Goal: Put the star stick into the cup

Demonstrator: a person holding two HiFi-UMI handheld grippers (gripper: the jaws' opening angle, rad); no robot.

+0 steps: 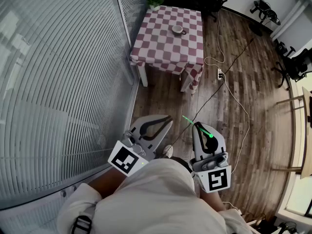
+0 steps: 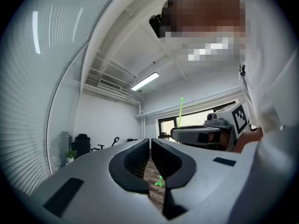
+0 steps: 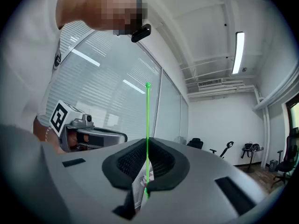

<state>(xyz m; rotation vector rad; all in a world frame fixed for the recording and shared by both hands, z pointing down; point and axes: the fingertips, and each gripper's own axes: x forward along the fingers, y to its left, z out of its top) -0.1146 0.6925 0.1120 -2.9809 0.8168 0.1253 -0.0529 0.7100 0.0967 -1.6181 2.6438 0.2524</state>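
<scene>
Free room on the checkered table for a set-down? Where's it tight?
Checkered table: bare cloth all round the cup, widest on the near half. Tight only at the far left corner, by the potted plant. Left edge sits by the glass wall; the right side is open.

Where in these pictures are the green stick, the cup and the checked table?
star stick point(image 3: 147, 125), right gripper view, the middle of its green shaft.
cup point(image 1: 178, 29), head view, its middle, seen from above.
checked table point(image 1: 161, 38), head view, bare cloth left of the cup.
</scene>
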